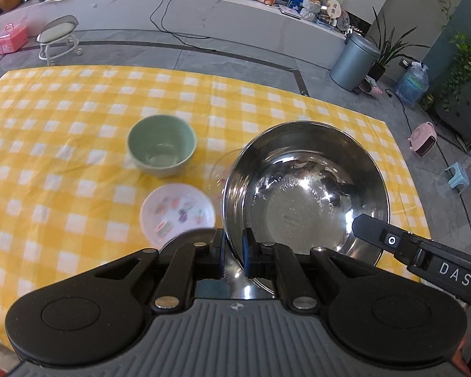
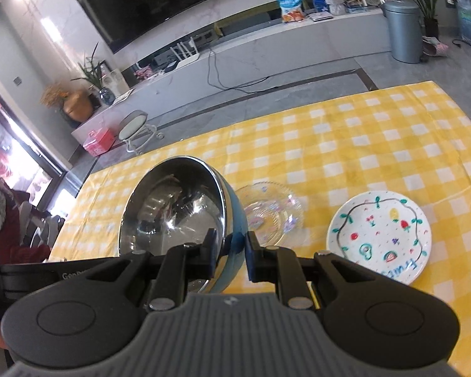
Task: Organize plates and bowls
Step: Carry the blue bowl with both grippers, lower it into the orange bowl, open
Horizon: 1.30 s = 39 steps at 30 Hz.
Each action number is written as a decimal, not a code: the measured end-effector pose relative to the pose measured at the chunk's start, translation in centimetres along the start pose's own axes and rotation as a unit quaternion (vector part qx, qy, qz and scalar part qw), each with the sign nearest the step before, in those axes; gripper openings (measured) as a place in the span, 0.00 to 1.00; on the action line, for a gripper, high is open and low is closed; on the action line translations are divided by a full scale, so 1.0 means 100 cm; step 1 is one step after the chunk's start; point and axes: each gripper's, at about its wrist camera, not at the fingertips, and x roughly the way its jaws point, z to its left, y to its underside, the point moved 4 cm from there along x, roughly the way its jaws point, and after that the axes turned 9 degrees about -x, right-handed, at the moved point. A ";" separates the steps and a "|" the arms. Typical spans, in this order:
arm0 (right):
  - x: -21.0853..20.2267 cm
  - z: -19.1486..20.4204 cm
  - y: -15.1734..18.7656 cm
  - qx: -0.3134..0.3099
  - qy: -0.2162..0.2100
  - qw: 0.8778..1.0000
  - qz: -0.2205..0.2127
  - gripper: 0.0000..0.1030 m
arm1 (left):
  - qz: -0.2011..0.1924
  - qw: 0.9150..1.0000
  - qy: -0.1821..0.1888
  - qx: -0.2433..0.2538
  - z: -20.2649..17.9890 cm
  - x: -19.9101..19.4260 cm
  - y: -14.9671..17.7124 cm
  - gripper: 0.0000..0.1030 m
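Observation:
A large steel bowl [image 1: 304,185] with a blue outside [image 2: 172,216] is held tilted above the yellow checked table [image 1: 62,125]. My left gripper [image 1: 234,251] is shut on its near rim. My right gripper [image 2: 229,251] is shut on the opposite rim; its finger shows in the left wrist view [image 1: 389,238]. A green bowl [image 1: 161,144] and a small pink patterned dish [image 1: 177,215] sit left of the steel bowl. A clear glass plate [image 2: 271,212] lies under and behind the bowl. A white painted plate [image 2: 380,237] lies to the right.
The table's far edge [image 1: 204,72] borders grey floor with a small stool [image 1: 58,39], a pink box [image 1: 9,39] and a grey bin [image 1: 354,62]. A long white TV bench [image 2: 267,44] stands behind.

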 end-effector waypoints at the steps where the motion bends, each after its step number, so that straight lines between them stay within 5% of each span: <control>1: 0.000 0.003 0.003 0.000 -0.001 1.000 0.003 0.16 | 0.001 1.000 -0.001 -0.001 0.005 -0.003 0.003 0.11; 25: 0.041 0.034 0.059 0.016 -0.009 0.996 0.082 0.15 | 0.052 0.998 -0.017 -0.040 0.075 0.008 0.044 0.11; 39: 0.053 0.039 0.062 0.000 0.019 0.993 0.116 0.12 | 0.009 0.997 -0.033 -0.066 0.078 0.009 0.052 0.15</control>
